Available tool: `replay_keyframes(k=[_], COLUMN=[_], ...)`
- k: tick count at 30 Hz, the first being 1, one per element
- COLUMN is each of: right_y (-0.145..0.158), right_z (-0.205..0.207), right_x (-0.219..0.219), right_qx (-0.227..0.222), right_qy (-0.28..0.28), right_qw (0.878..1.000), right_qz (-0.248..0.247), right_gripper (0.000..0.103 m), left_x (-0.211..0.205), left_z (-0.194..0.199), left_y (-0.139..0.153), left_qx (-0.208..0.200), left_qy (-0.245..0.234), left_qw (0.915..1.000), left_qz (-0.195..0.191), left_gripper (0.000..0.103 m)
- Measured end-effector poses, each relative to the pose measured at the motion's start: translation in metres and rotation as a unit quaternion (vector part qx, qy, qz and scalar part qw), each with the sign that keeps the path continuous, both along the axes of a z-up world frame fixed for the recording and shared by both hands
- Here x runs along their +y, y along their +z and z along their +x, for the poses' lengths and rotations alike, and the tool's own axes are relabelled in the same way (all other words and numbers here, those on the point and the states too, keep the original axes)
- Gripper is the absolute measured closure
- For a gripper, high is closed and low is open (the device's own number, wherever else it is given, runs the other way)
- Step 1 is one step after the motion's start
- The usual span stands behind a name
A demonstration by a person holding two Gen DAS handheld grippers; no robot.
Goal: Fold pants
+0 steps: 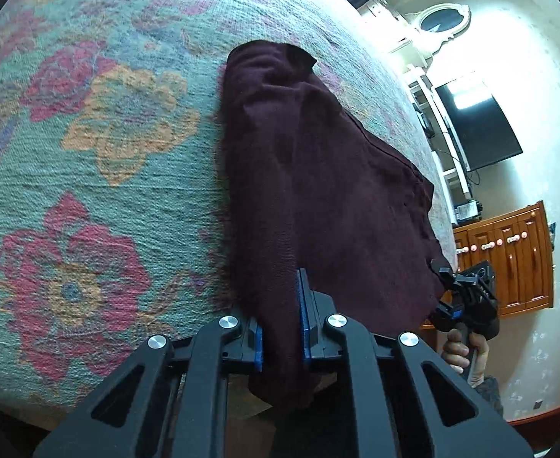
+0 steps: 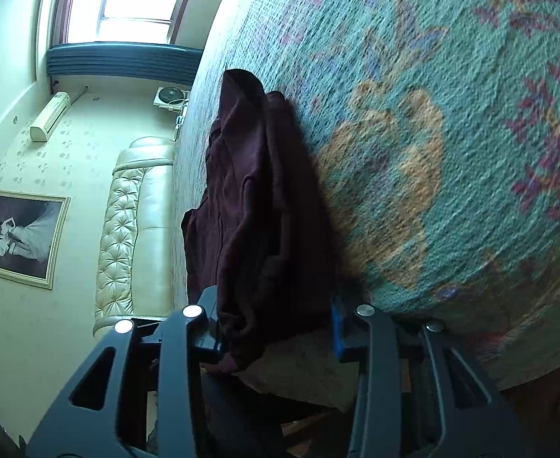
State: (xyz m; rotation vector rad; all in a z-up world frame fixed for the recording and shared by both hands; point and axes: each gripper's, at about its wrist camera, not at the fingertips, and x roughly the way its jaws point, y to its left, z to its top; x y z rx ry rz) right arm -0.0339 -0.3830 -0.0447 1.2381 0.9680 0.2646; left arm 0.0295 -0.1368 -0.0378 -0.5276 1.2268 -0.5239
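Dark maroon pants [image 1: 310, 175] lie bunched on a bed covered by a teal floral bedspread [image 1: 100, 145], with one end of the garment drawn toward each gripper at the near edge of the bed. Left wrist view: the left gripper [image 1: 280, 328] has its blue-padded jaws closed on a thick fold of the pants, the cloth passing between the pads and hanging below them. In the same view the right gripper [image 1: 448, 278] appears at the far corner of the fabric, carried by the person's right hand [image 1: 461, 355]; its jaws meet the cloth edge. Right wrist view: the right gripper [image 2: 276, 328] shows the pants [image 2: 257, 198] draped over and against its left finger, while the blue pad of the other finger stands apart from the cloth; the grip itself is probably hidden behind the fold, so whether these jaws are clamped cannot be told. Background: a tufted cream headboard [image 2: 127, 221], a framed photograph [image 2: 22, 238], a wall air conditioner [image 2: 49, 116], a window [image 2: 127, 0], a dark television [image 1: 478, 122] and a wooden cabinet [image 1: 517, 259].
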Motion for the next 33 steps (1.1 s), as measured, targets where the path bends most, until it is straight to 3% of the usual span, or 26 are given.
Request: replay_keyframes(k=[5, 16, 26, 33], right_y=[0.005, 0.016, 0.021, 0.016], right_z=[0.008, 0.033, 0.060, 0.060], right_x=[0.008, 0.051, 0.092, 0.092], right_qx=[-0.003, -0.008, -0.011, -0.005], right_qy=[0.000, 0.041, 0.090, 0.099], right_qw=[1.000, 0.999, 0.996, 0.995], right_qz=[0.001, -0.004, -0.005, -0.008], right_gripper=[0.066, 0.066, 0.066, 0.067], left_x=[0.003, 0.030, 0.061, 0.067], left_z=[0.001, 0.001, -0.022, -0.023], left_y=[0.017, 0.027, 0.033, 0.027], left_qx=[-0.035, -0.047, -0.058, -0.047], left_qy=[0.003, 0.031, 0.048, 0.050], left_qw=[0.9989, 0.9960, 0.9902, 0.9907], left_qz=[0.030, 0.070, 0.118, 0.117], left_gripper=[0.090, 0.092, 0.092, 0.091])
